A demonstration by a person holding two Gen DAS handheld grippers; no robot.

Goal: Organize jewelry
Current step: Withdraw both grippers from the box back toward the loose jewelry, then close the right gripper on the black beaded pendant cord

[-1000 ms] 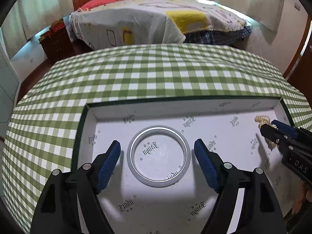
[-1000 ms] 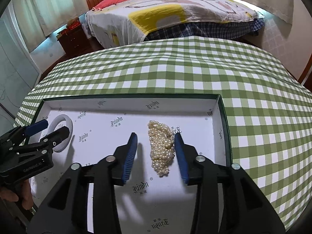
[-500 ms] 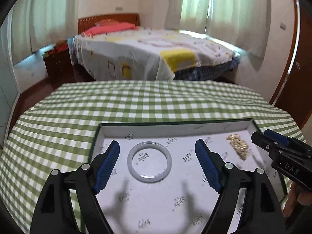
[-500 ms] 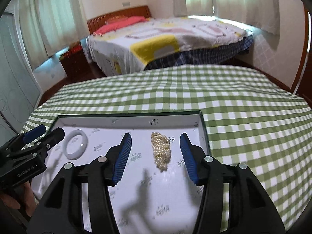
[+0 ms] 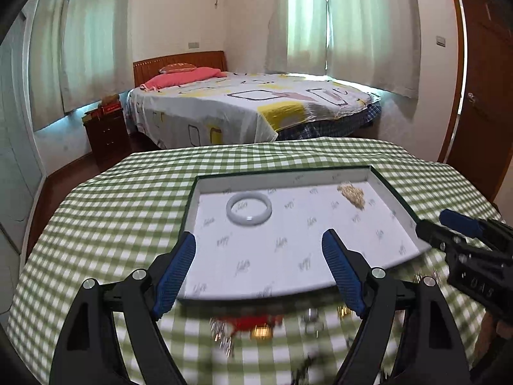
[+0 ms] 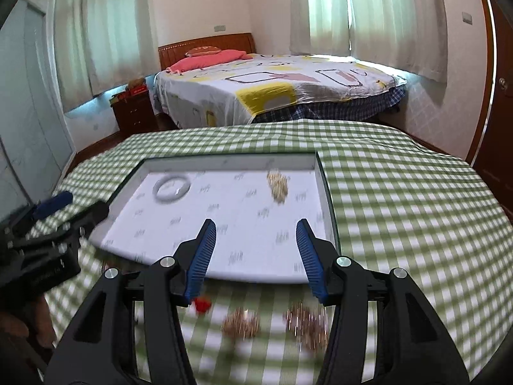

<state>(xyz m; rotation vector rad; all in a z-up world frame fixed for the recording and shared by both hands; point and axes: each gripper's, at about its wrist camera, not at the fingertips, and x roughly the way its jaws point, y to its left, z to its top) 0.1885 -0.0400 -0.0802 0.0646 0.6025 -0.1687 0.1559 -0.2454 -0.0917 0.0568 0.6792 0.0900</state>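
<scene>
Left gripper [image 5: 258, 258]: jaws wide, nothing between them; they hang over the near edge of the tray [image 5: 392, 192].
Right gripper [image 6: 253, 250]: jaws apart at a middling gap, empty, above the tray's near right corner.
Bangle [image 5: 249, 208]: pale ring, flat on the tray floor, ahead of the left jaws and slightly toward the left pad.
Pearl strand [image 6: 278, 186]: heaped on the tray floor, well ahead of the right jaws, between their lines.
Unsorted pieces [image 6: 243, 322]: blurred beaded clusters and a red item [image 6: 202, 304] on the checked cloth [image 6: 400, 199], just under and behind the right jaws.
Why so: likely both tools are empty and poised near the loose pile to collect the next pieces.
View difference: the right camera separates two bead clusters; the left camera shows a red-and-gold smear [image 5: 253, 324] below its jaws, and the person's hand [image 5: 495, 330].
</scene>
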